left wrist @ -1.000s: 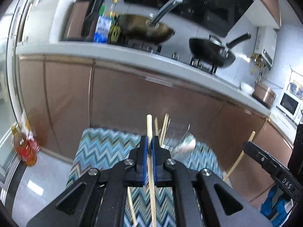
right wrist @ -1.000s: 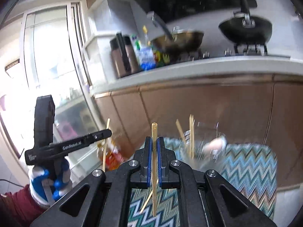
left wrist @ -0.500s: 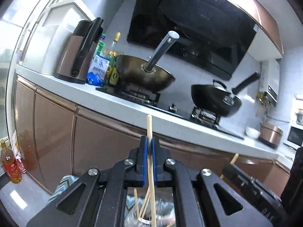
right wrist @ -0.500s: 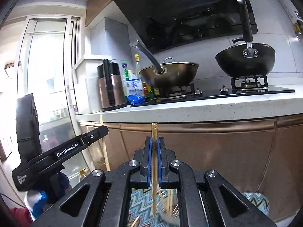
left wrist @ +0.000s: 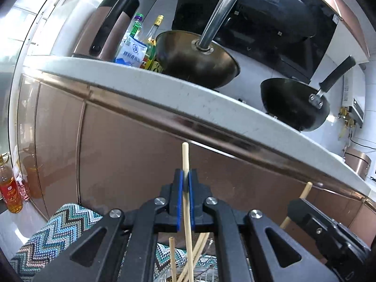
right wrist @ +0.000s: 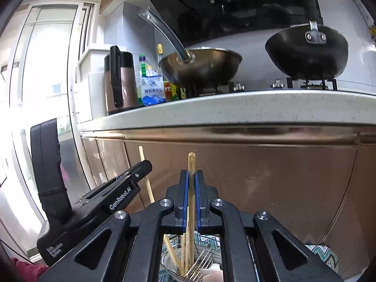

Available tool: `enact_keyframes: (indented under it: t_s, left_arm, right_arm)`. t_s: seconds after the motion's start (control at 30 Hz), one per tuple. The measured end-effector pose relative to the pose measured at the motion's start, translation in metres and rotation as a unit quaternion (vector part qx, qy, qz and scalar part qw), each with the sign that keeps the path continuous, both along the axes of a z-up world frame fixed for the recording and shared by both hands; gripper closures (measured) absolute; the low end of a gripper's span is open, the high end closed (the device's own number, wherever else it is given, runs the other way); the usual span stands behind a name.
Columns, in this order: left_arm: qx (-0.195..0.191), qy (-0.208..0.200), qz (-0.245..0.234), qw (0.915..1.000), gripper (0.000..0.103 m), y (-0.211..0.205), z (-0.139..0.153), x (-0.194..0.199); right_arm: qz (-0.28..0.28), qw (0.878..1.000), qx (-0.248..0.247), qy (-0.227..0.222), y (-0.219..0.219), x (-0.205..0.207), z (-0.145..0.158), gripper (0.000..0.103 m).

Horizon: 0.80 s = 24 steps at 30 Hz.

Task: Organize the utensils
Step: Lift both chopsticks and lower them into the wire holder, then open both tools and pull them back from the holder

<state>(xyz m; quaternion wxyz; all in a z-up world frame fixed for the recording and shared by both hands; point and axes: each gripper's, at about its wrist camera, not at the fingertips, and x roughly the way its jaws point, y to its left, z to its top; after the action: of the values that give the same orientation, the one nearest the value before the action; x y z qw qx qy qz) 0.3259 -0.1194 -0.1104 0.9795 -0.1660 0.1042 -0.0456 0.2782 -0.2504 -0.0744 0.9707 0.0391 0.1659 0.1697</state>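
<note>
1. We look past both tools at the kitchen counter [right wrist: 235, 110], with a steel wok [right wrist: 202, 67] and a black wok [right wrist: 307, 51] on the hob.
2. Below the jaws of both tools, on the zigzag cloth [left wrist: 58, 232], stands the wire utensil holder [right wrist: 204, 258] with chopsticks already upright in it; it seems to sit in a glass container, though the view there is poor.
3. Our left gripper [left wrist: 185, 184] is clamped on a pale wooden chopstick [left wrist: 187, 211], long axis near vertical, lower end directly over the holder.
4. Our right gripper [right wrist: 192, 181] is pinched tight on a ridged golden chopstick [right wrist: 191, 209], also upright, reaching down among the holder's sticks; it looks the nearer to seating.
5. Readable: "GenRobot.AI" on the left tool; the blue-and-white bag [right wrist: 152, 90] carries Chinese print too small to read.
</note>
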Motion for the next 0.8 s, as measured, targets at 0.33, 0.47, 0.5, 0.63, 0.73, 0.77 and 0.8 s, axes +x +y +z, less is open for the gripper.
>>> enact_keyframes:
  t_s: [0.33, 0.47, 0.5, 0.63, 0.73, 0.77, 0.8]
  left_arm:
    - [0.004, -0.009, -0.003, 0.9999, 0.073, 0.011, 0.01, -0.02]
    - [0.008, -0.024, 0.004, 0.9997, 0.069, 0.028, 0.037, -0.045]
    - [0.014, -0.029, 0.008, 0.9994, 0.065, 0.032, 0.046, -0.054]
    - [0.037, -0.042, 0.018, 0.9983, 0.058, 0.044, 0.074, -0.088]
    - [0.053, -0.042, 0.023, 0.9974, 0.055, 0.052, 0.09, -0.113]
    - [0.057, -0.041, 0.024, 0.9973, 0.055, 0.055, 0.094, -0.122]
    - [0.063, -0.037, 0.026, 0.997, 0.054, 0.058, 0.098, -0.133]
  right_arm:
    - [-0.011, 1.0, -0.016, 0.002, 0.004, -0.01, -0.004, 0.076]
    - [-0.021, 1.0, -0.018, -0.011, 0.002, -0.031, 0.015, 0.074]
    - [-0.023, 0.999, -0.018, -0.015, 0.001, -0.037, 0.022, 0.074]
    - [-0.03, 0.999, -0.02, -0.03, 0.001, -0.066, 0.044, 0.066]
    - [-0.033, 0.999, -0.021, -0.038, 0.005, -0.092, 0.062, 0.061]
    - [-0.034, 0.998, -0.021, -0.04, 0.006, -0.099, 0.066, 0.058]
    - [-0.034, 0.998, -0.022, -0.041, 0.007, -0.105, 0.069, 0.057]
